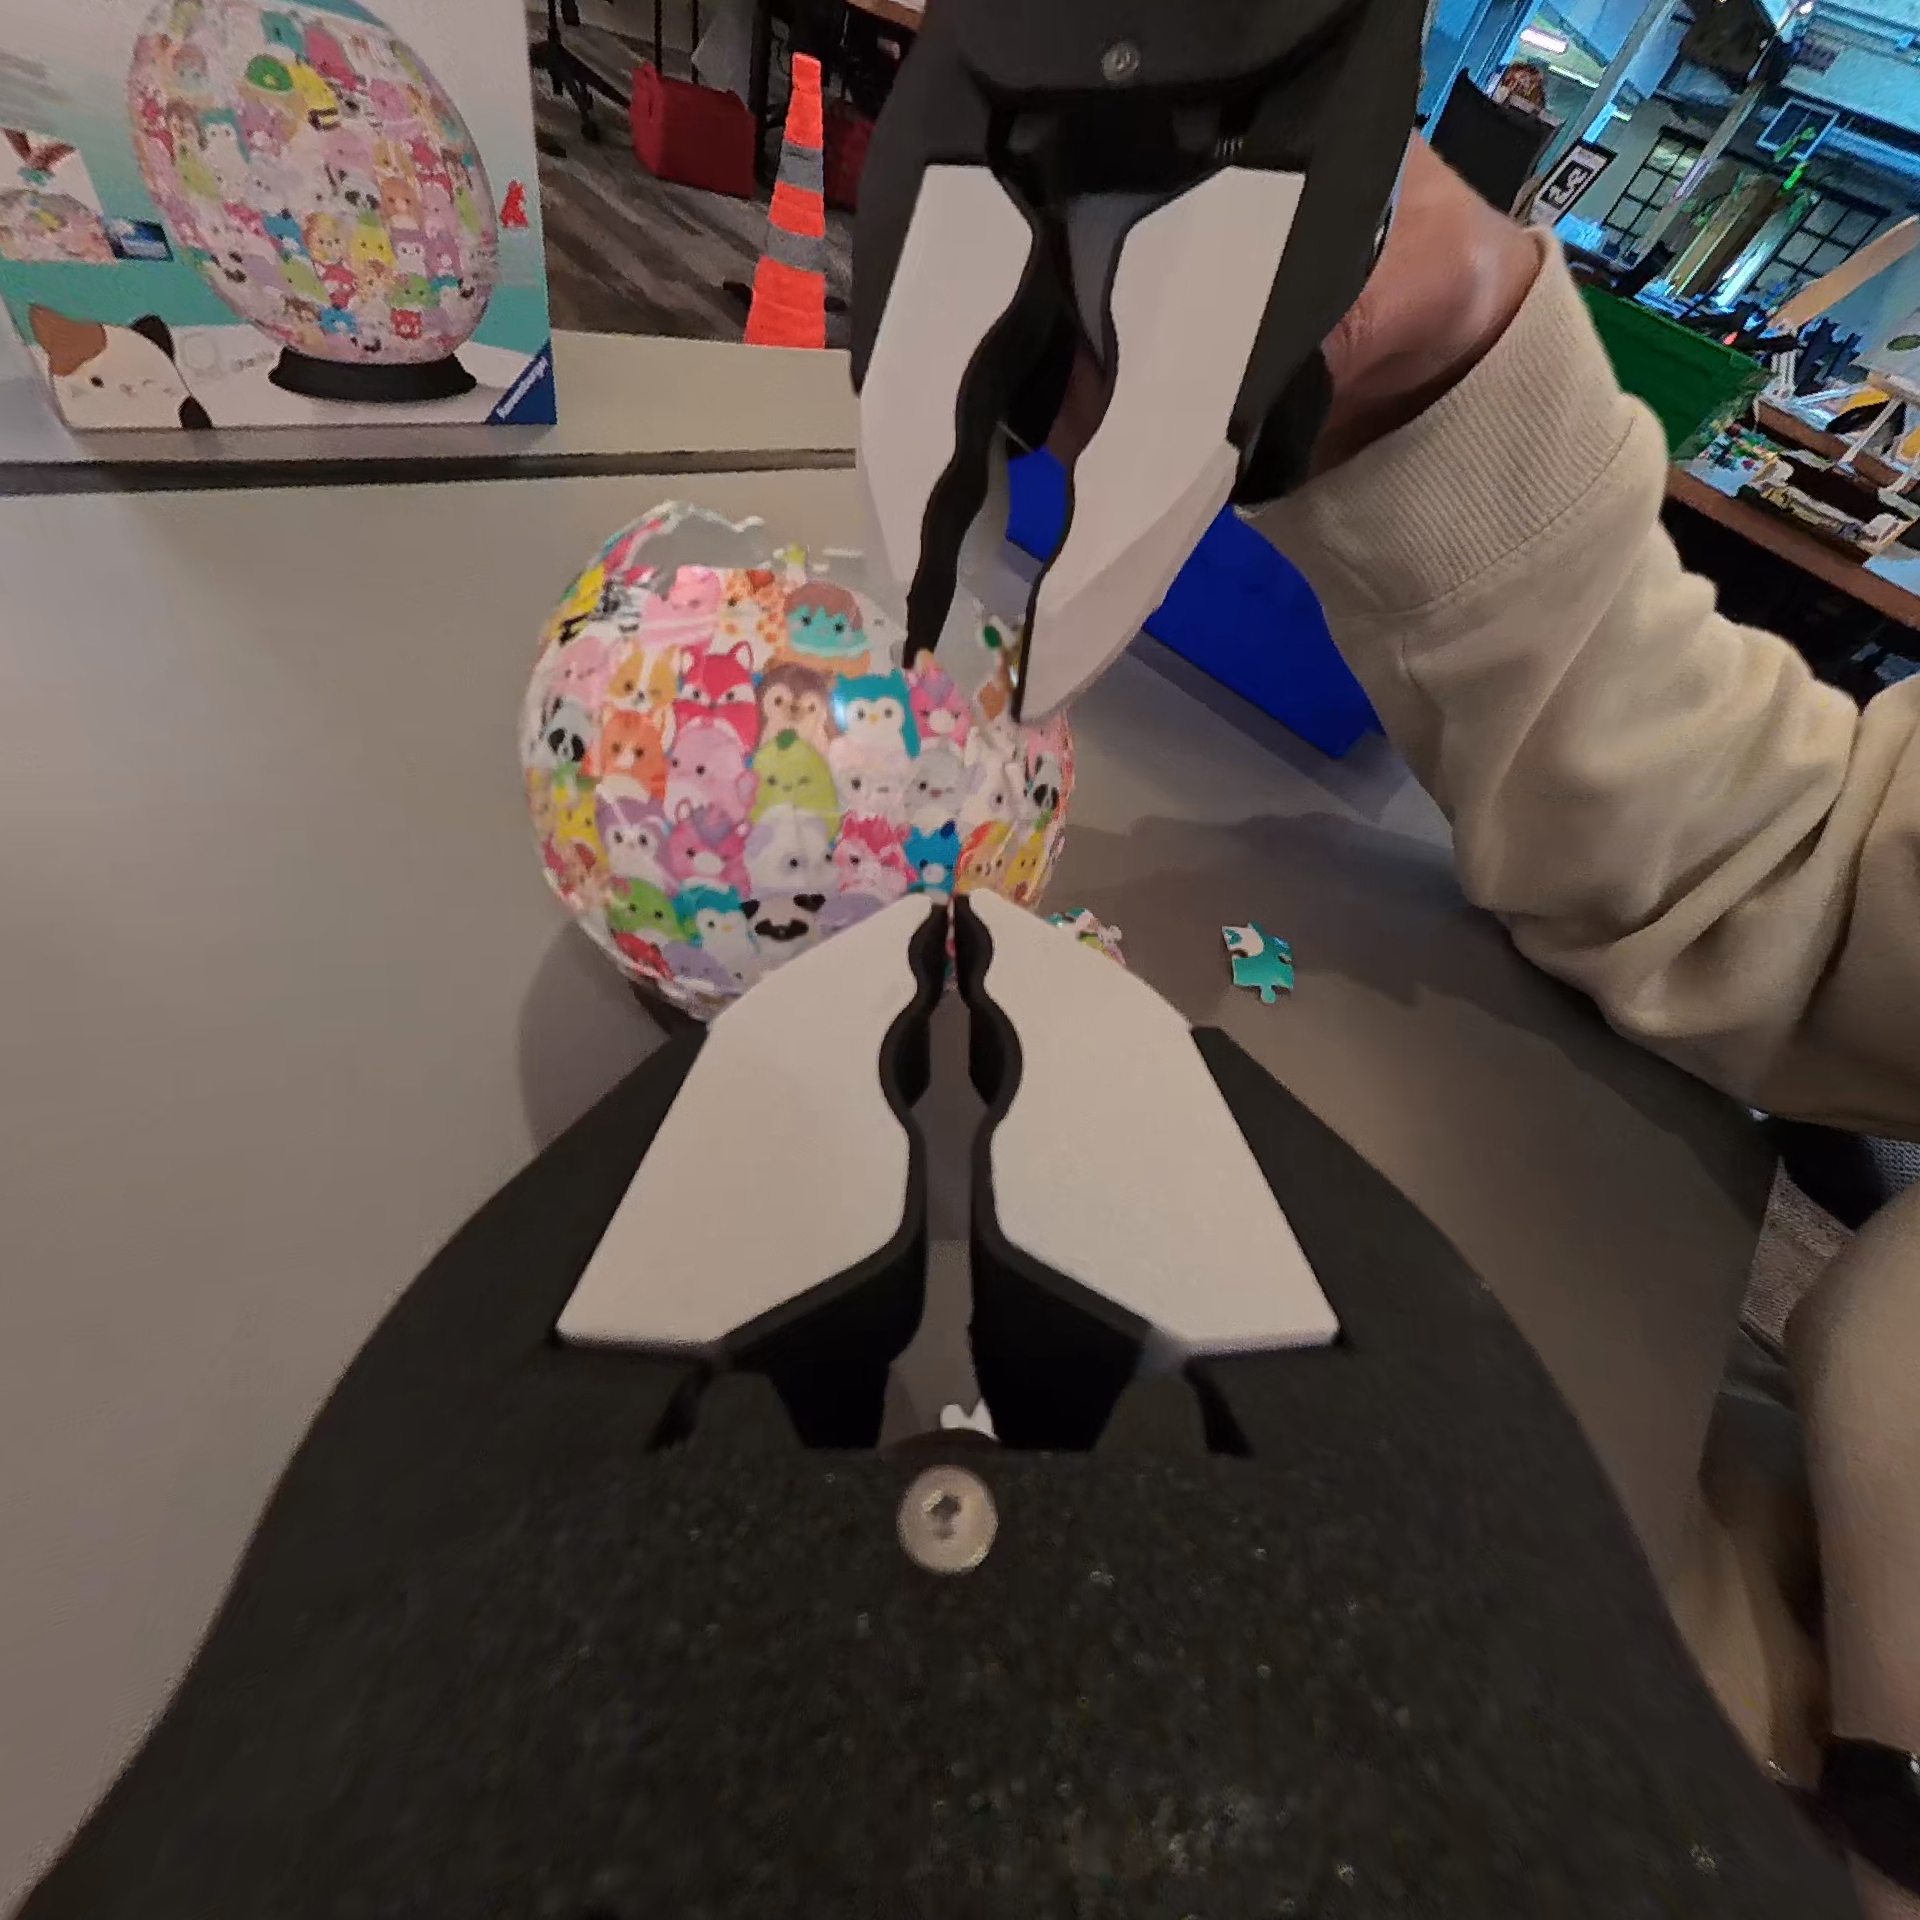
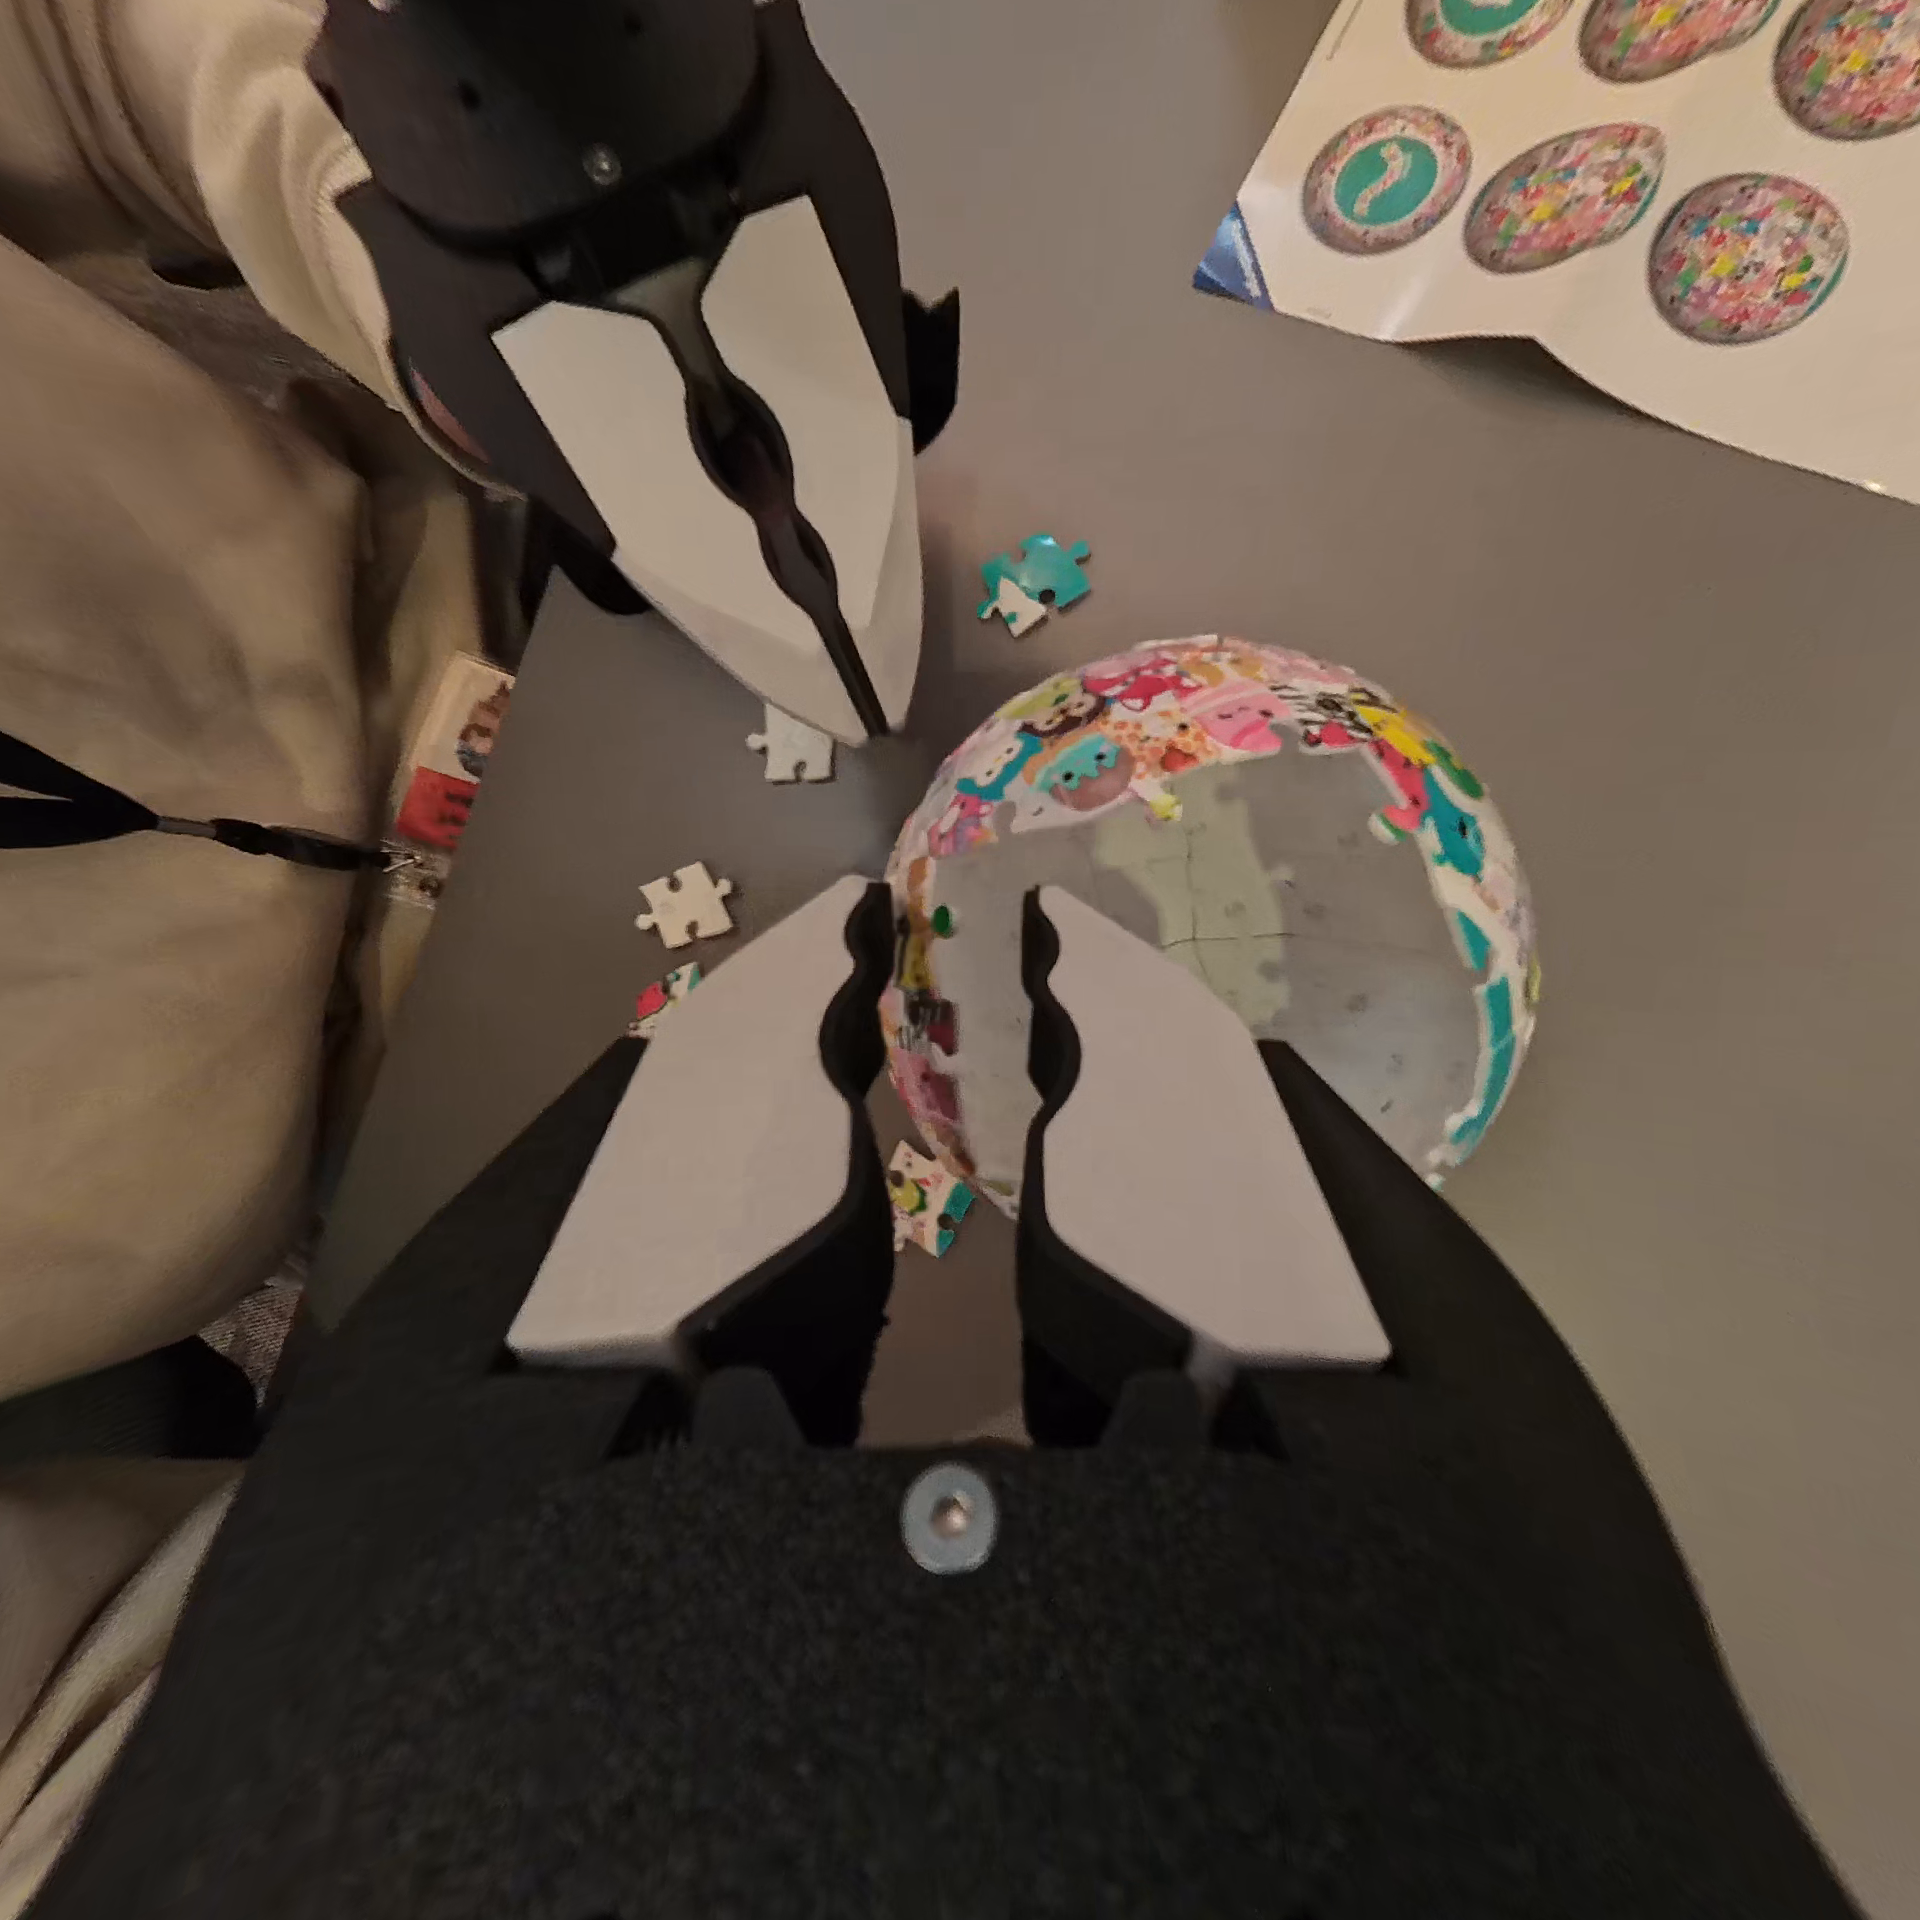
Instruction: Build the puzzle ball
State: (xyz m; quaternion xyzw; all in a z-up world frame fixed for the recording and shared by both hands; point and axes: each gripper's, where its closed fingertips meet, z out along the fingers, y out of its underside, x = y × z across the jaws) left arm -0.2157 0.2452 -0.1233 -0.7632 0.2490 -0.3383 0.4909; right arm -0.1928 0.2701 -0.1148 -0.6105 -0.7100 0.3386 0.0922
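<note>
The puzzle ball [image 1: 748, 769] stands on the grey table, its shell covered in colourful cartoon animals and open on top. The right wrist view looks down into it [image 2: 1226, 727] and shows its pale inside. My right gripper [image 2: 956, 904] is open and straddles the ball's near rim, one finger outside and one inside; it comes down from above in the left wrist view [image 1: 966, 675]. My left gripper [image 1: 951, 920] is shut and empty, low by the ball's base [image 2: 873, 727]. Loose pieces lie around: a teal one [image 2: 1034, 582] [image 1: 1259, 958] and a white face-down one [image 2: 792, 750].
The puzzle box [image 1: 281, 208] stands at the table's far left. A blue object [image 1: 1247, 613] lies behind the ball. A printed sheet [image 2: 1621, 187] lies far right. More pieces [image 2: 686, 906] [image 2: 928, 1195] lie near the person's beige sleeve [image 1: 1558, 675]. An orange cone [image 1: 795, 208] stands beyond. Spacing between my two grippers at the tips: around 4 centimetres.
</note>
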